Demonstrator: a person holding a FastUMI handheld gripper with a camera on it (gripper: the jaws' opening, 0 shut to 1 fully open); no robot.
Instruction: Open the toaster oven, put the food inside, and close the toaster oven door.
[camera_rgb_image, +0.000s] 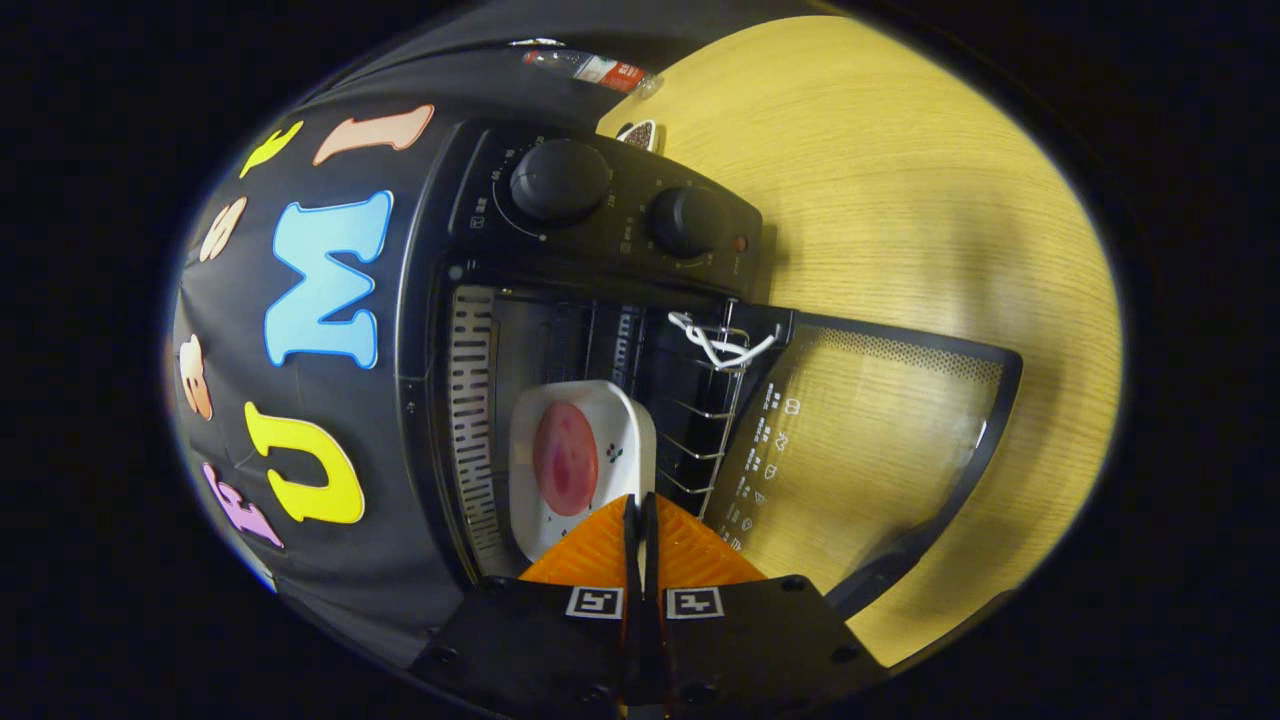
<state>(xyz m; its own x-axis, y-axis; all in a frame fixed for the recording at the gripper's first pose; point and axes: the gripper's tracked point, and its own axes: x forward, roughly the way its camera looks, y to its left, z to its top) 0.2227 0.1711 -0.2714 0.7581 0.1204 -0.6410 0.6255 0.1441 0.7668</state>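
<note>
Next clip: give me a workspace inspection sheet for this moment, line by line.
Surface: wooden table, light grain.
Job's things: toaster oven with door open; white plate holding a pink slice of food at the oven mouth.
Clutter: small bottle behind the oven.
Grippers: gripper fingers pinched on the plate's near rim.
Cables: white cord looped on the wire rack.
Surroundings: black cloth wall.

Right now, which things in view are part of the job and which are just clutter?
Job:
- oven, door open
- plate with food, at the oven opening
- gripper, jaws closed on the plate's near edge

Lying about:
- bottle behind the oven
- small dark item by the oven's top
- table
</note>
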